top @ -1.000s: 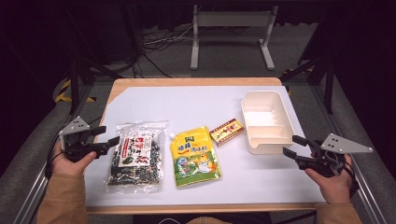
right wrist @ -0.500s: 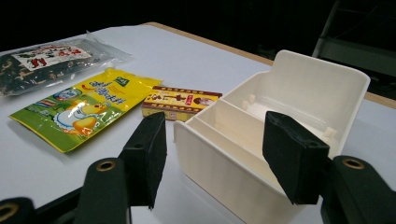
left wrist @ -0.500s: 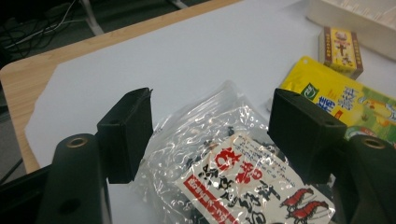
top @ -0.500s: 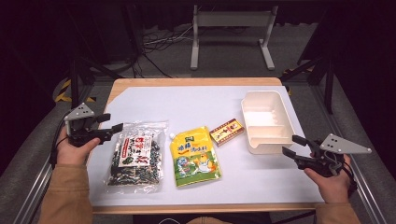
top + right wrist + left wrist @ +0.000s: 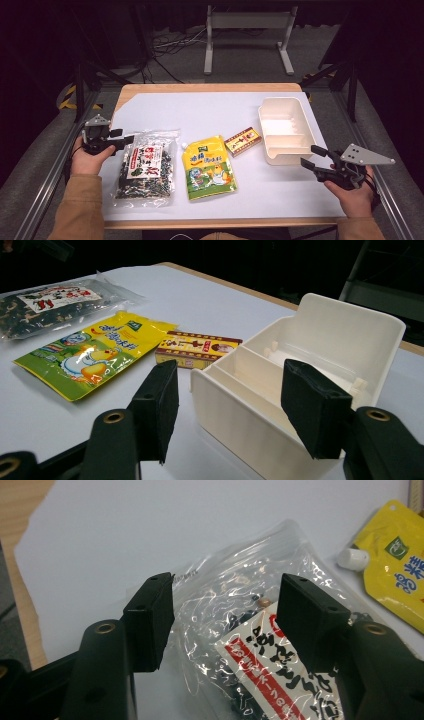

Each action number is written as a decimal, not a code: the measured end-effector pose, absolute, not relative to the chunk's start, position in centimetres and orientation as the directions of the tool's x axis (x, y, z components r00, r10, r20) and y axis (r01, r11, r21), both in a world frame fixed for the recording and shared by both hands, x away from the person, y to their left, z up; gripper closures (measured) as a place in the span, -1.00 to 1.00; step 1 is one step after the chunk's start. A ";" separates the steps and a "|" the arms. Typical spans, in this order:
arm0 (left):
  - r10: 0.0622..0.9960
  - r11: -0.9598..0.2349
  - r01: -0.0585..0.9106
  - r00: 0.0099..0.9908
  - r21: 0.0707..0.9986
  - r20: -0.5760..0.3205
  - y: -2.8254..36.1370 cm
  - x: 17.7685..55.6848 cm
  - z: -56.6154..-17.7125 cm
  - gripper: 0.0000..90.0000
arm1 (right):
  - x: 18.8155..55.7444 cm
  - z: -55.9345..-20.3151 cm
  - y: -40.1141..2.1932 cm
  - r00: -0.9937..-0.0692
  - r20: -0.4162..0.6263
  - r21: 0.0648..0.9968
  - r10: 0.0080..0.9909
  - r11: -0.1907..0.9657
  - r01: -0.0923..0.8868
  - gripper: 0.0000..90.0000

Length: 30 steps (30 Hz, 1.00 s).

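Observation:
A clear bag of dark dried food with a red and white label (image 5: pixel 146 167) lies flat at the left of the white table cover. My left gripper (image 5: pixel 124 139) hovers at the bag's upper left corner and is open. Its jaws have just been closing. In the left gripper view the crinkled top of the bag (image 5: pixel 240 625) shows between the jaws of the left gripper (image 5: pixel 225 605), and the pads stand clear of it. My right gripper (image 5: pixel 310 156) rests open at the table's right, just short of the white tray (image 5: pixel 274 155). Nothing sits between the jaws of the right gripper (image 5: pixel 232 395).
A yellow spouted pouch (image 5: pixel 207 167) lies beside the bag, and a small red and yellow box (image 5: pixel 242 141) lies between the pouch and the tray. The tray (image 5: pixel 240 405) has dividers inside. The wooden table edge (image 5: pixel 200 87) borders the white cover at the back.
The left gripper has moved away from the person and rightward to the bag's top corner, and its jaws have narrowed. The right gripper has stayed put.

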State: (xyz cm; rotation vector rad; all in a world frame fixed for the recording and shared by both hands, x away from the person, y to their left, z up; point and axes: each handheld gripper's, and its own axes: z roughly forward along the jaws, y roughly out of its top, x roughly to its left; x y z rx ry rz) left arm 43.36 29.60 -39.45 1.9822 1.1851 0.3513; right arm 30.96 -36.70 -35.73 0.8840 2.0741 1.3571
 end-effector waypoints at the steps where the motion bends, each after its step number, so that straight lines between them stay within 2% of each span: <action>1: 0.838 -0.252 0.630 0.522 0.735 -0.160 29.8 43.5 -39.8 -0.15 | 31.0 -35.8 -36.7 -0.663 -0.063 0.925 0.746 0.292 0.242 -0.11; 6: 0.847 -0.227 0.684 0.490 0.693 -0.206 30.7 44.2 -41.3 -0.21 | 31.1 -36.0 -36.7 -0.664 -0.056 0.921 0.746 0.296 0.254 -0.11; 9: 0.850 -0.246 0.706 0.487 0.664 -0.203 30.8 44.3 -41.7 -0.20 | 31.2 -36.2 -36.6 -0.664 -0.059 0.917 0.745 0.304 0.259 -0.11; 13: 0.844 -0.198 0.697 0.479 0.689 -0.242 31.0 44.4 -42.5 -0.18 | 31.3 -36.3 -36.4 -0.670 -0.062 0.914 0.740 0.312 0.261 -0.12; 20: 0.854 -0.210 0.745 0.455 0.634 -0.252 30.8 44.7 -43.1 -0.24 | 31.3 -36.4 -36.3 -0.672 -0.058 0.912 0.739 0.313 0.266 -0.13; 26: 0.862 -0.201 0.782 0.427 0.591 -0.273 30.5 45.2 -43.6 -0.43 | 31.3 -36.5 -36.2 -0.672 -0.063 0.908 0.738 0.323 0.269 -0.13; 30: 0.853 -0.219 0.788 0.441 0.575 -0.280 30.0 45.3 -44.0 -0.62 | 31.4 -36.6 -36.2 -0.673 -0.065 0.905 0.737 0.328 0.272 -0.13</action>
